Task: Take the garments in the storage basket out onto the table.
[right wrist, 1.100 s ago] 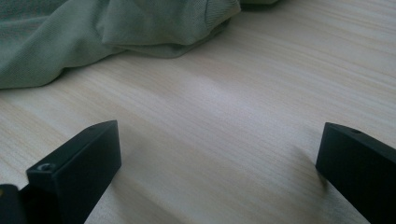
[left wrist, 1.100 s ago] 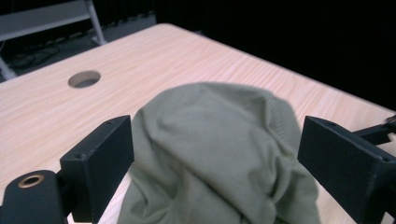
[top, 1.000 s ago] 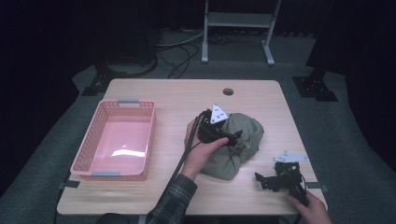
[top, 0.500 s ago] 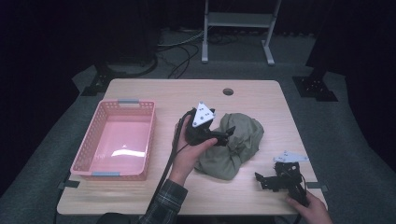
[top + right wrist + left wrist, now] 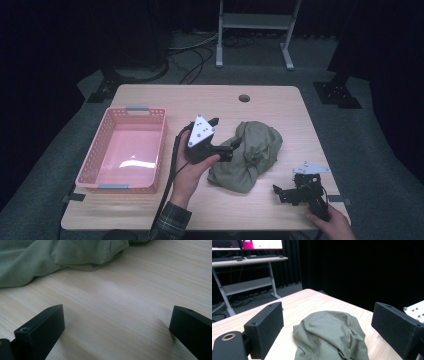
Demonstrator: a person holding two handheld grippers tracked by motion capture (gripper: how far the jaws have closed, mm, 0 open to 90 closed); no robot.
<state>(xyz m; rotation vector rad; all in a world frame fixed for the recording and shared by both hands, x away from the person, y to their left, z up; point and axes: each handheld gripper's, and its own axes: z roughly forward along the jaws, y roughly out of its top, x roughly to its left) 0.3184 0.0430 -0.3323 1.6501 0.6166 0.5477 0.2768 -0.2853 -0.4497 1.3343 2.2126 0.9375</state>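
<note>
My left tool [image 5: 224, 136] is covering the near-left edge of the cloth [image 5: 247, 156] in the high view, so I am not seeing whether the two are touching there. In the left gripper view the bottom edge is cutting off the cloth [image 5: 329, 337], and both black jaws are running out of the picture. The right gripper view is cropping the cloth [image 5: 55, 257] at the top and left. My right hand [image 5: 332, 225] is getting clipped by the bottom edge in the high view. The right tool [image 5: 300, 190] is looking too small there for me to read its jaws.

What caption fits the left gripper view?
Open left gripper above a crumpled olive-green cloth on the light wooden table.
</note>
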